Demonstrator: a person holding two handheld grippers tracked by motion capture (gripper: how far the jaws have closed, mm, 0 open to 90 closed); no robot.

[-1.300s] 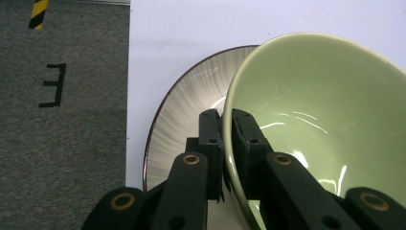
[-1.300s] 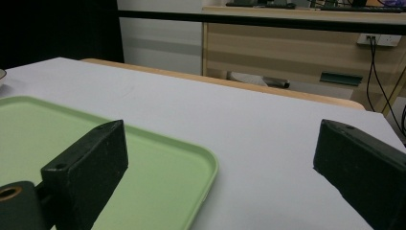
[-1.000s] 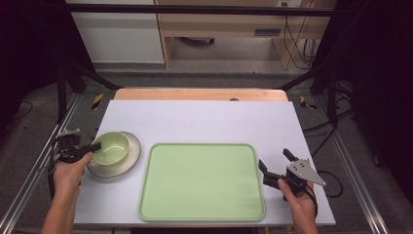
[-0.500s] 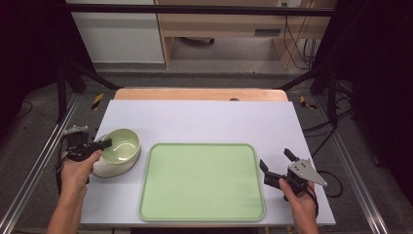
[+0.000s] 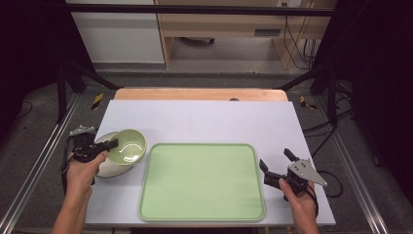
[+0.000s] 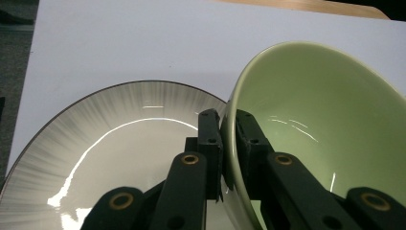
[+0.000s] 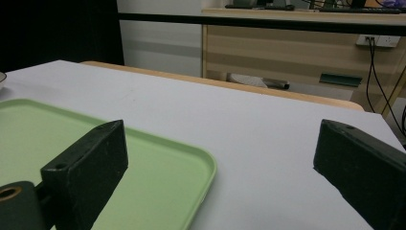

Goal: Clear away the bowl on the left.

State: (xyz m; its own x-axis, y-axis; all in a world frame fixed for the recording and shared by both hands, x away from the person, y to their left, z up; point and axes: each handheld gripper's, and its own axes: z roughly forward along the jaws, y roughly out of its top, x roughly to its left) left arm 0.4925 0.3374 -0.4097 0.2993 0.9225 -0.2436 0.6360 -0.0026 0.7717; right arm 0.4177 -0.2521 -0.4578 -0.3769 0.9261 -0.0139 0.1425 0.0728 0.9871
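Observation:
My left gripper [image 5: 113, 144] [image 6: 228, 122] is shut on the rim of a green bowl [image 5: 127, 146] [image 6: 316, 124]. The bowl hangs tilted, lifted off a white plate with a dark streaked rim [image 5: 108, 168] [image 6: 119, 148] at the table's left. One jaw sits inside the bowl, the other outside. A large light-green tray [image 5: 202, 180] [image 7: 57, 139] lies in the middle of the white table, just right of the bowl. At the tray's right edge my right gripper [image 5: 276, 164] [image 7: 220, 158] stands open, with nothing between its jaws.
The white tabletop [image 5: 204, 119] stretches bare behind the tray, with a wooden strip [image 5: 199, 93] at its far edge. Black frame posts and cables stand beyond the table's sides.
The left gripper has raised the green bowl off the plate and carried it right, toward the tray, tilting it. The right gripper has kept still.

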